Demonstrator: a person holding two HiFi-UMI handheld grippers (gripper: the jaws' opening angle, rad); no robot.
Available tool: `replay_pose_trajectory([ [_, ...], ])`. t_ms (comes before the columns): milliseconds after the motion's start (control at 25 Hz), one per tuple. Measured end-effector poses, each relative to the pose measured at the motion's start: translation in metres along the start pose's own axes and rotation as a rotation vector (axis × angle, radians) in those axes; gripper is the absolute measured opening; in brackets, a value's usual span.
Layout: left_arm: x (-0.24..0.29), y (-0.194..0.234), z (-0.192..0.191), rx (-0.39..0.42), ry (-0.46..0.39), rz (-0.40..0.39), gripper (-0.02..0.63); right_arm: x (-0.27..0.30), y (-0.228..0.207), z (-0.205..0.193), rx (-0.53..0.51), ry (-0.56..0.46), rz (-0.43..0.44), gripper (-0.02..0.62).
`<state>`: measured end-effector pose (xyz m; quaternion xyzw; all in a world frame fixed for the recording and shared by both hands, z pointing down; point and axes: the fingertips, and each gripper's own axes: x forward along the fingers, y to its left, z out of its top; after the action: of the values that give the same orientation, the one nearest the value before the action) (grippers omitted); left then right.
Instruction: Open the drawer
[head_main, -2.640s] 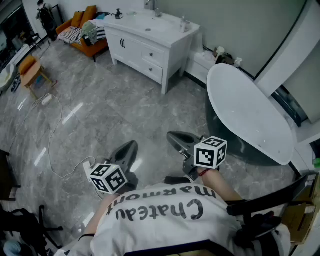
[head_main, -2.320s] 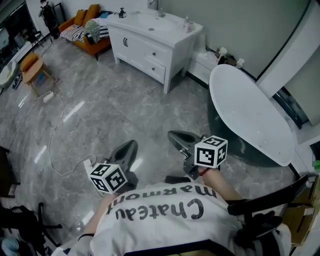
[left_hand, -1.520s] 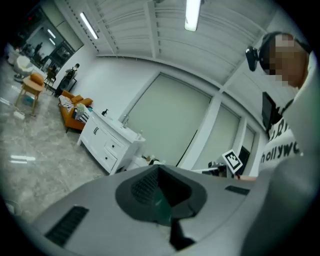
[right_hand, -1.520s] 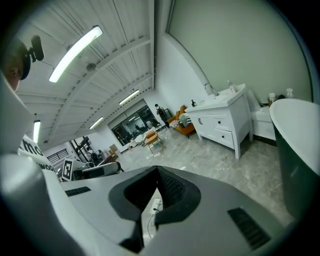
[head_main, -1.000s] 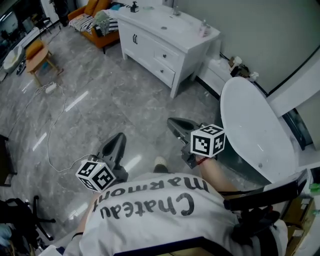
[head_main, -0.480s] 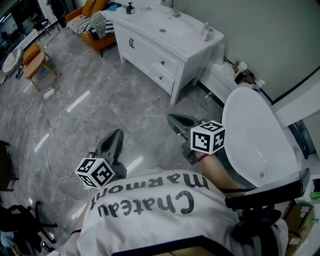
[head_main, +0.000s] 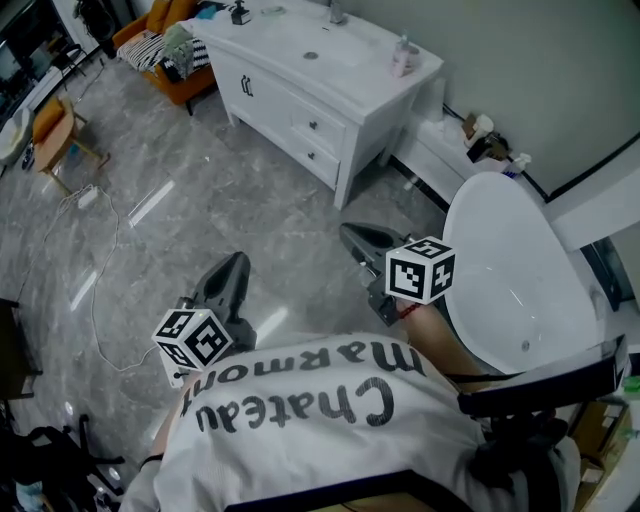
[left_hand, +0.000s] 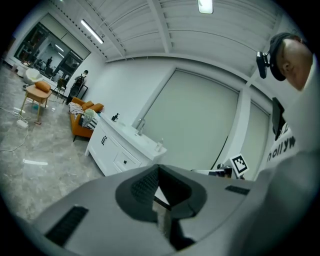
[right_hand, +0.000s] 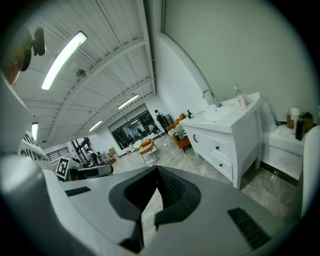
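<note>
far ahead of left tool (head_main: 234, 268) and right tool (head_main: 352, 234) stands the drawer (head_main: 318, 127).

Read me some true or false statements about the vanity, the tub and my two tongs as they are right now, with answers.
1. The drawers of the white vanity are closed. True.
2. The left tongs grip a drawer knob. False: they are shut on nothing, well short of the vanity.
3. In the head view, a white bathtub lies right of the vanity. True.
4. The right tongs are wide open. False: shut and empty.
5. The sofa beyond the vanity is blue. False: orange.
</note>
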<state>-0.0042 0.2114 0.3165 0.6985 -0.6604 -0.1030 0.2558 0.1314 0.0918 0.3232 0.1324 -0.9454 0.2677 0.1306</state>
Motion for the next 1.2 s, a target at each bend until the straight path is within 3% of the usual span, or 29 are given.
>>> replay_pose_trajectory([
  [560,0.064,0.026,0.003,0.014,0.069,-0.049,0.008,0.024,-0.040,0.013,0.073,-0.042,-0.045,0.011],
  [760,0.120,0.047,0.015,0.022,0.129,-0.128,0.008,0.039,-0.067,0.038,0.130,-0.112,-0.088,0.011],
  [1200,0.248,0.102,0.081,0.010,0.248,-0.270,0.007,0.125,-0.130,0.124,0.202,-0.168,-0.205,0.011],
])
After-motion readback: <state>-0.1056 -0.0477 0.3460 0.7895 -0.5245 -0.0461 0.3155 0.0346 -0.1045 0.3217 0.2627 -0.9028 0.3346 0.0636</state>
